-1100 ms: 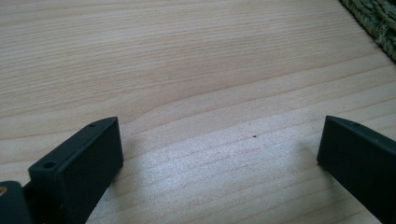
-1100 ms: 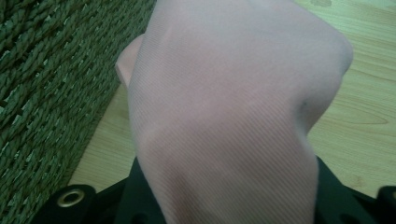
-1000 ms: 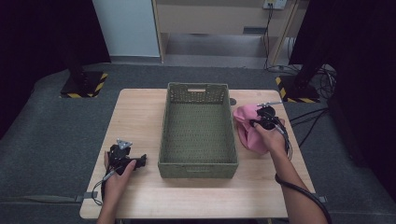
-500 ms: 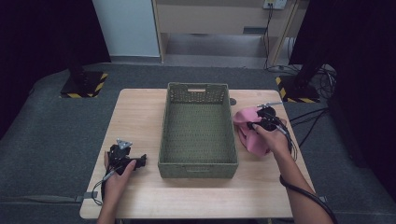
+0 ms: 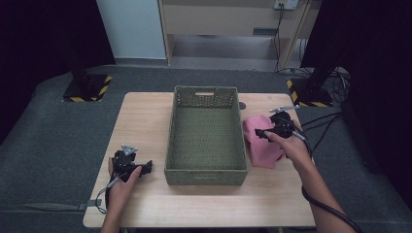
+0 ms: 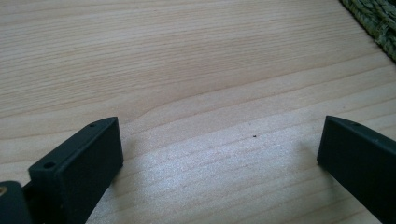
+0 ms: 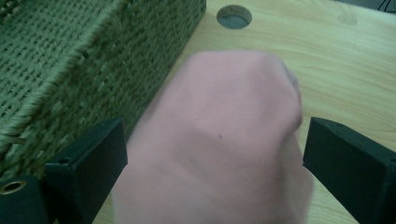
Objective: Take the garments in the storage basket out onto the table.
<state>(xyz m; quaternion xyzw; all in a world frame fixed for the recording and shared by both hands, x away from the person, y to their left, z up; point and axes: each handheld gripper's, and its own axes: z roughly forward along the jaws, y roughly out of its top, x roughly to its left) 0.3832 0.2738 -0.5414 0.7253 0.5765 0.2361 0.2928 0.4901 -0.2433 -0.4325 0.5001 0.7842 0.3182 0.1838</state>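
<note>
Where the woven basket stands as landmark, each line places a thing against it.
Basket: the green woven basket point(image 5: 206, 141), rectangular, coarse plaited weave, cut-out handle in its far wall, sits mid-desk.
Cloth: a pink cloth point(image 5: 261, 141), soft, smooth, bunched into a rounded mound, lies on the desk just right of the basket, its edge against the basket's right wall.
Right gripper: the right gripper point(image 5: 266, 134) hovers over the cloth on the basket's right; its flat black block fingers point(image 7: 91, 163) have just been opening and now stand released, wide apart, the cloth's mound between them but unpressed.
Left gripper: the left gripper point(image 5: 144, 167) rests on the desk left of the basket's near corner; its fingers point(image 6: 81, 161) are released, spread over bare wood.
Desk: the pale wooden desk point(image 5: 145, 116), straight-grained, has a round cable hole point(image 7: 234, 16) beyond the basket's far right corner.
</note>
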